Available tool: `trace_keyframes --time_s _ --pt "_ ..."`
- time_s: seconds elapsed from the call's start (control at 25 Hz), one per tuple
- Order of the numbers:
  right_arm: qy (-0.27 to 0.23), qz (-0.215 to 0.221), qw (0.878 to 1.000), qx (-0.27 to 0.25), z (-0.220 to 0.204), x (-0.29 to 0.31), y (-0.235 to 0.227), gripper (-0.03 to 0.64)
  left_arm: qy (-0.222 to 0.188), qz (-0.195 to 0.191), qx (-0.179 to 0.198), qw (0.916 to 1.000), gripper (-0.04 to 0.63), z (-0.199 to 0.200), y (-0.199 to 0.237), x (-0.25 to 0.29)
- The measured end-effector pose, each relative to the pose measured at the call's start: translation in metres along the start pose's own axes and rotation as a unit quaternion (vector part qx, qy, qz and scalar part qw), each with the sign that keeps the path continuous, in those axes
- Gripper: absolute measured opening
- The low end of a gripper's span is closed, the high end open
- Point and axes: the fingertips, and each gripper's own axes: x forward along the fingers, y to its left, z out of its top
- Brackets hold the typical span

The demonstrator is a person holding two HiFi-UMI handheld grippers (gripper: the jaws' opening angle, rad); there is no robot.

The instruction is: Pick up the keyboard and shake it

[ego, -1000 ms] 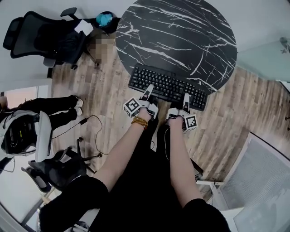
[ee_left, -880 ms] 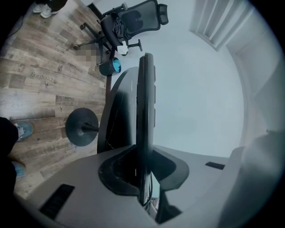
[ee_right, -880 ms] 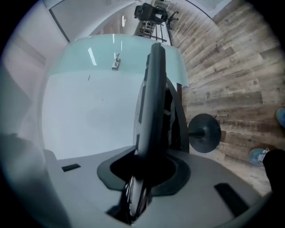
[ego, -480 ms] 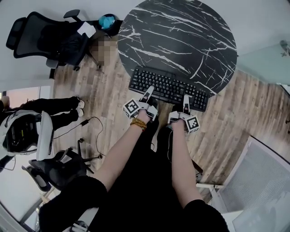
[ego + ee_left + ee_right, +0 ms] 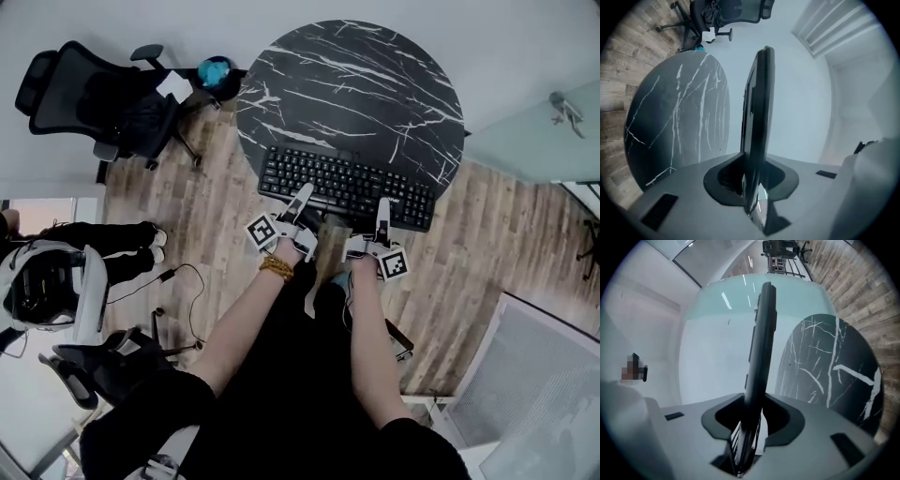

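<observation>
The black keyboard (image 5: 347, 186) hangs lifted above the near edge of the round black marble table (image 5: 375, 84), roughly level. My left gripper (image 5: 298, 202) is shut on its near edge toward the left end. My right gripper (image 5: 382, 214) is shut on the same edge toward the right end; its jaws have just eased open slightly with the keyboard still pinched. In the left gripper view the keyboard (image 5: 759, 117) stands edge-on between the jaws of the left gripper (image 5: 752, 180). The right gripper view shows the keyboard (image 5: 761, 348) clamped the same way in the right gripper (image 5: 752, 420).
A black office chair (image 5: 103, 94) stands at the far left beside a blue object (image 5: 214, 70). A seated person's legs (image 5: 103, 239) and a cable (image 5: 183, 281) lie left on the wooden floor. A glass partition (image 5: 534, 122) is at the right.
Both grippers have risen together with the keyboard. It has come up off the table edge and now hangs in the air.
</observation>
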Motion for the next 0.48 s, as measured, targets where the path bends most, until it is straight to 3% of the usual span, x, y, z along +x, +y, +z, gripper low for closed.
trace_keyframes --time_s 0.16,0.28,0.48 --pt "-0.019 0.031 0.999 0.012 0.003 0.02 0.031 0.159 -0.001 -0.03 -0.001 0.9995 0.069 0.005 -0.028 0.01" --pt "-0.004 0.04 0.999 0.0 -0.004 0.036 0.044 0.206 -0.002 -0.048 -0.001 0.9989 0.072 0.011 -0.041 0.015" --pt "0.017 0.031 0.999 -0.018 -0.007 0.049 0.048 0.188 0.012 -0.074 0.024 0.9969 0.074 0.02 -0.059 0.019"
